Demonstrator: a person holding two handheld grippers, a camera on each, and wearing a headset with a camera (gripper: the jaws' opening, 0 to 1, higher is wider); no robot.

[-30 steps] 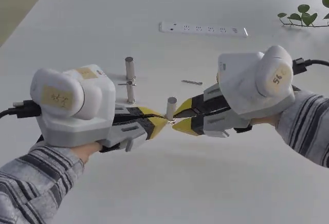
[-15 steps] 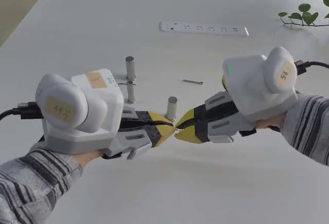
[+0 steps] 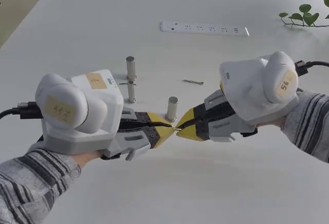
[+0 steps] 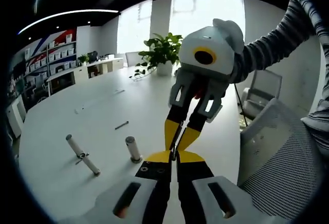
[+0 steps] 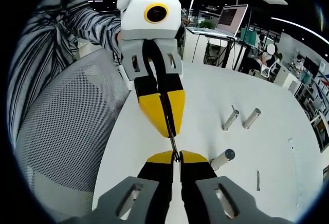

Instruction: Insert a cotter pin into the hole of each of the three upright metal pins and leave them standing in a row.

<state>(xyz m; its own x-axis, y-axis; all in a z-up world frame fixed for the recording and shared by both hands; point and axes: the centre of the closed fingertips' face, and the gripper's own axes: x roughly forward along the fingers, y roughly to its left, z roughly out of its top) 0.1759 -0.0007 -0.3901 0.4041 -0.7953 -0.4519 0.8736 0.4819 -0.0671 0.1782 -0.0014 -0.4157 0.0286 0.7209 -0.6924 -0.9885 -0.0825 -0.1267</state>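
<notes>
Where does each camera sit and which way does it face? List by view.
Head view: on the headset, facing forward and down at the white workbench; both striped sleeves, left gripper, right gripper show.
Left gripper view: on the left gripper, facing along its jaws at the right gripper.
Right gripper view: on the right gripper, facing the left gripper.
Shared: the thin metal cotter pin gripped between both tips, three upright silver pins.

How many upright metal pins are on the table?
3: far metal pin, middle metal pin just in front of it, near metal pin further right and closest. None seems hidden.
</notes>
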